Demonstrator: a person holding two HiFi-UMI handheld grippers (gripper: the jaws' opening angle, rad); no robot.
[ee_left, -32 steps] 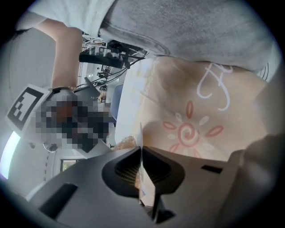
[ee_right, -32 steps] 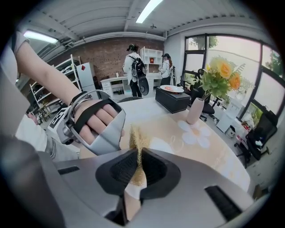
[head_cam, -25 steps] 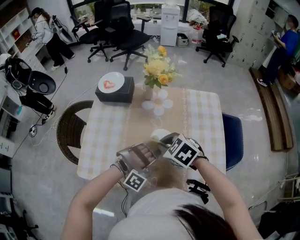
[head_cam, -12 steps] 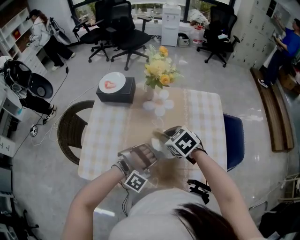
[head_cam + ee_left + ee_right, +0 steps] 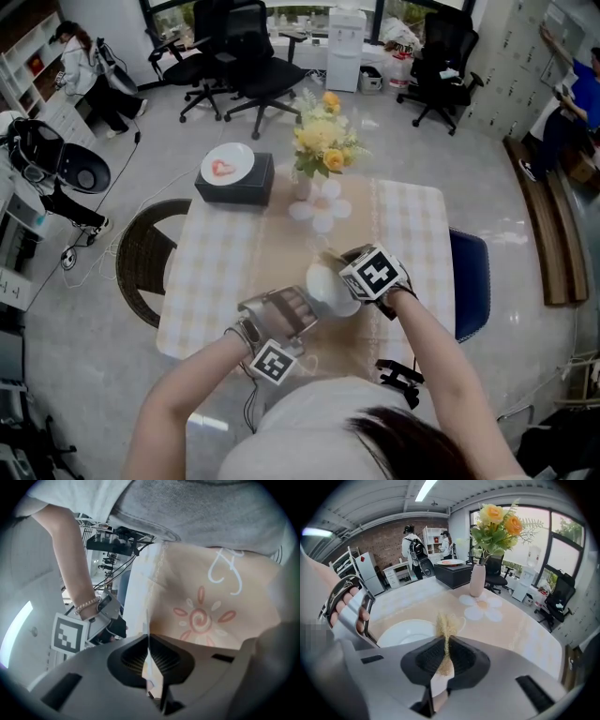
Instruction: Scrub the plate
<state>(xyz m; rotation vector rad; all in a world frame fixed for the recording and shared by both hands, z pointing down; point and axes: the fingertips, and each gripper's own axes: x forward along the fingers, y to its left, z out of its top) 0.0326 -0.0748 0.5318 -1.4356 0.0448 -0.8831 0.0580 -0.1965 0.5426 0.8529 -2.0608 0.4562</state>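
The left gripper [image 5: 149, 667] has its jaws pinched on the white plate [image 5: 405, 632] at the rim. The right gripper [image 5: 443, 656] jaws clamp a tan scrubber [image 5: 446, 625] (frayed tip) just beside it.

No legible text, brand, number or sign was found in any view. The marker cube [image 5: 272, 362] on the left gripper [image 5: 307, 298] and the one on the right gripper [image 5: 339, 267] bore only black-and-white square patterns. The beige cloth [image 5: 178, 588] showed drawn motifs, no letters.
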